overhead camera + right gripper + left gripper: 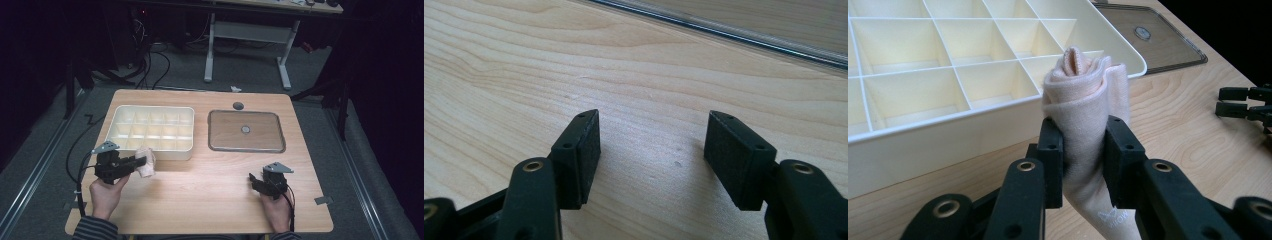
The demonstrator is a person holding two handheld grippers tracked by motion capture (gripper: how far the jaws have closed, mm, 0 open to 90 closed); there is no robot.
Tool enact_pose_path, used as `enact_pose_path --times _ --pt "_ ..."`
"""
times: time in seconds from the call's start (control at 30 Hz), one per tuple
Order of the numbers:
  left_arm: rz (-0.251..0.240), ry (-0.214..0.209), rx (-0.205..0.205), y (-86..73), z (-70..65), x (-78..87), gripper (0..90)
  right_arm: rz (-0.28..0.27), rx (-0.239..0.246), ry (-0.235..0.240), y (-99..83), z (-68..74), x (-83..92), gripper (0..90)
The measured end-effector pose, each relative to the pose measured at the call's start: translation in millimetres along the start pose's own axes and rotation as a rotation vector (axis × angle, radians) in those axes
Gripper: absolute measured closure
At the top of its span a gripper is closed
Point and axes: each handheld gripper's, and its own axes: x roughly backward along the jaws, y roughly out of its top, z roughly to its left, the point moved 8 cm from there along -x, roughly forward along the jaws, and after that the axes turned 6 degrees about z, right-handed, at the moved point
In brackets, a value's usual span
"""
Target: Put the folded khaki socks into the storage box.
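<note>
Dim room, light wooden desk [210,195]: left gripper [1083,150] is clenching the rolled pink cloth [1085,95] just off the cream divided tray's [114,120] near right corner, right gripper [651,150] is idling released, so I'd be lifting clear of the rim before lowering into a cell.

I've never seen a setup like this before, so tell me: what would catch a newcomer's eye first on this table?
First, the rolled pale pink cloth, pinched between the black fingers of the left gripper just in front of the cream plastic compartment tray. To the tray's right lies a flat clear plastic lid on the light wooden table. Nearer the person, the right gripper rests with its fingers apart and nothing between them.
</note>
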Motion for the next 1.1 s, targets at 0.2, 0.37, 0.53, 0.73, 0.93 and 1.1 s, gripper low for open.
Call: enact_pose_path --times 0.2,0.37,0.53,0.73,0.93,1.1 --pt "0.006 0.006 0.003 1.1 3.5 -0.1 72.7 -0.001 0.0 0.0 0.0 0.0 0.0 39.5" --pt "0.009 0.01 -0.011 7.6 2.6 0.5 72.7 0.0 0.0 0.0 0.0 0.0 0.0 39.5" --pt "0.015 0.013 -0.02 13.2 2.1 -1.9 72.7 0.0 0.0 0.001 0.0 0.0 0.0 39.4" --pt "0.021 0.016 -0.034 19.8 -0.5 -4.8 72.7 0.0 0.0 0.001 0.0 0.1 0.0 39.3" --pt "0.032 0.025 -0.043 24.5 0.1 -7.0 72.7 0.0 0.0 0.001 0.0 0.1 0.0 39.2" --pt "0.035 0.024 -0.049 28.8 -0.1 -7.4 72.7 0.0 0.0 0.002 0.0 0.1 0.0 39.2"
